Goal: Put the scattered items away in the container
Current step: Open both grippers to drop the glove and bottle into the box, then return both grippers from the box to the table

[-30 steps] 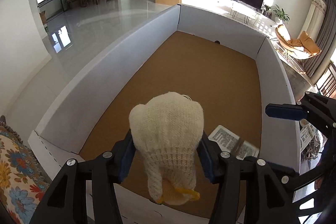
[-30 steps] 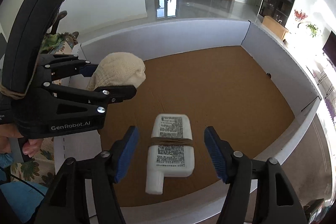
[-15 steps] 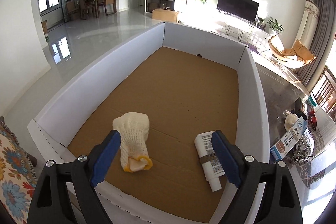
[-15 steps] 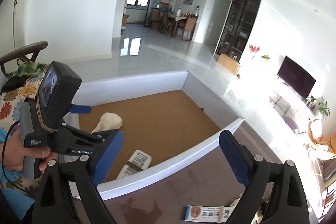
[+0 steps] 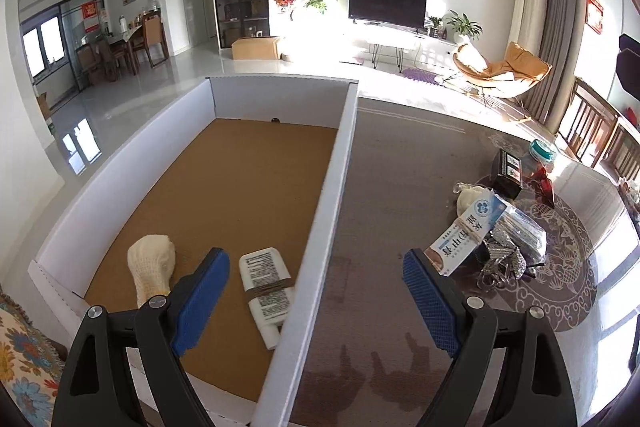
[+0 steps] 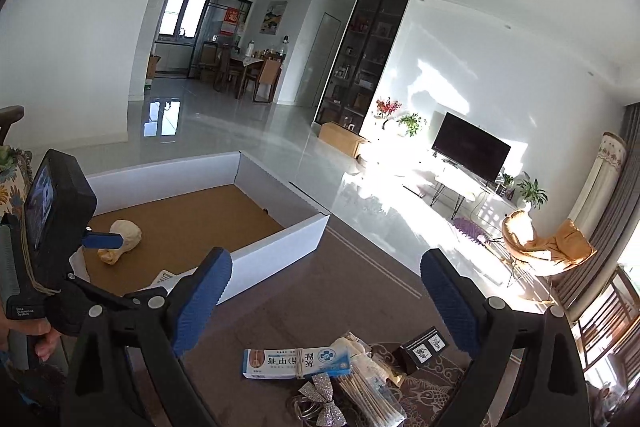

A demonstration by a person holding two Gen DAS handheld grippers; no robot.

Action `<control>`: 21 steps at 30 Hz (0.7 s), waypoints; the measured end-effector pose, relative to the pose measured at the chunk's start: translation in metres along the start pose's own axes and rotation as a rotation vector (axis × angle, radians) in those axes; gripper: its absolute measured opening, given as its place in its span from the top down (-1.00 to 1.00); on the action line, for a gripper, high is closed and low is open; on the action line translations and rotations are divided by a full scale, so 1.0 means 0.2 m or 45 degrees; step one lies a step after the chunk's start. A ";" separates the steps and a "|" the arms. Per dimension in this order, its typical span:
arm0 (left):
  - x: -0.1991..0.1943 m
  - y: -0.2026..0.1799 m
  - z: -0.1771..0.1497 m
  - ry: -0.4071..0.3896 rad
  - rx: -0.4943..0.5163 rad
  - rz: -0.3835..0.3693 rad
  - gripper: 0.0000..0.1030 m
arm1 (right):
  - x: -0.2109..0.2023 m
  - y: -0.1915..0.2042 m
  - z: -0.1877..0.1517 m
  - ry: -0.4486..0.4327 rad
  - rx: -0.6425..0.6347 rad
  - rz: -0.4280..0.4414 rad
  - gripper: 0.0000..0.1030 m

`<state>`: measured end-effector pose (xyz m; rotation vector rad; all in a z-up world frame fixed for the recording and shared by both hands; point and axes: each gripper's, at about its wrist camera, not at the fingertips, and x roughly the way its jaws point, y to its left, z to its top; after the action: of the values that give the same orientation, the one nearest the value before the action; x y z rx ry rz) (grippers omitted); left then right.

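Left wrist view, left gripper (image 5: 316, 291) fingers spread, empty, knitted sock (image 5: 152, 263) and white bottle (image 5: 266, 287) lying in cardboard box (image 5: 340, 163), right gripper (image 6: 326, 301) fingers spread above bench (image 6: 320, 311) clutter.

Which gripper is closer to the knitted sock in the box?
Left. The left gripper hangs open right beside the cream knitted sock at the white box's near end. The right gripper is open over the table pile, outside the box.

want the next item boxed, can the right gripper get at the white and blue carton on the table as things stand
Probably yes: the right gripper has its jaws open and empty, and the white and blue carton lies just below them at the pile's near edge with nothing on top.
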<state>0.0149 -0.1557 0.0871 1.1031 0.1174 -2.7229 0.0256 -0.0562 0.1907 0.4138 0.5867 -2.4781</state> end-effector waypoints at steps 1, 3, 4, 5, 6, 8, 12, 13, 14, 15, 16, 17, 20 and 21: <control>-0.01 -0.05 0.00 -0.007 0.023 -0.007 -0.72 | -0.02 -0.02 0.00 -0.003 0.008 -0.004 -0.88; -0.03 -0.14 0.01 -0.022 0.068 -0.019 -0.72 | -0.06 -0.07 -0.01 -0.012 0.023 -0.026 -0.92; -0.04 -0.18 0.01 -0.026 0.089 -0.027 -0.72 | -0.07 -0.10 -0.02 -0.015 0.030 -0.039 -0.93; -0.04 -0.22 0.00 -0.027 0.107 -0.038 -0.72 | -0.09 -0.12 -0.03 -0.018 0.037 -0.052 -0.94; -0.04 -0.26 0.00 -0.024 0.123 -0.048 -0.72 | -0.10 -0.13 -0.04 -0.020 0.047 -0.061 -0.94; -0.02 -0.32 -0.01 -0.012 0.147 -0.065 -0.72 | -0.12 -0.16 -0.05 -0.014 0.071 -0.071 -0.94; 0.02 -0.44 -0.05 0.025 0.182 -0.098 -0.72 | -0.13 -0.22 -0.07 -0.002 0.101 -0.092 -0.94; 0.03 -0.46 -0.05 0.033 0.191 -0.104 -0.72 | -0.14 -0.23 -0.07 -0.001 0.105 -0.096 -0.94; 0.04 -0.48 -0.06 0.040 0.200 -0.107 -0.72 | -0.14 -0.24 -0.08 0.001 0.109 -0.099 -0.94; 0.05 -0.50 -0.07 0.046 0.209 -0.110 -0.72 | -0.14 -0.25 -0.08 0.002 0.113 -0.100 -0.94; 0.06 -0.52 -0.07 0.050 0.219 -0.113 -0.72 | -0.14 -0.25 -0.07 0.002 0.117 -0.101 -0.94; 0.07 -0.53 -0.07 0.054 0.227 -0.115 -0.72 | -0.14 -0.26 -0.07 0.001 0.123 -0.103 -0.94; 0.08 -0.56 -0.08 0.064 0.249 -0.115 -0.72 | -0.14 -0.29 -0.07 -0.002 0.139 -0.107 -0.95; 0.09 -0.57 -0.08 0.067 0.253 -0.115 -0.72 | -0.14 -0.29 -0.07 -0.003 0.144 -0.107 -0.95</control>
<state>-0.0112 -0.0439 0.0627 1.2505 -0.1012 -2.8356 0.0173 0.0074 0.2088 0.4377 0.4737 -2.6005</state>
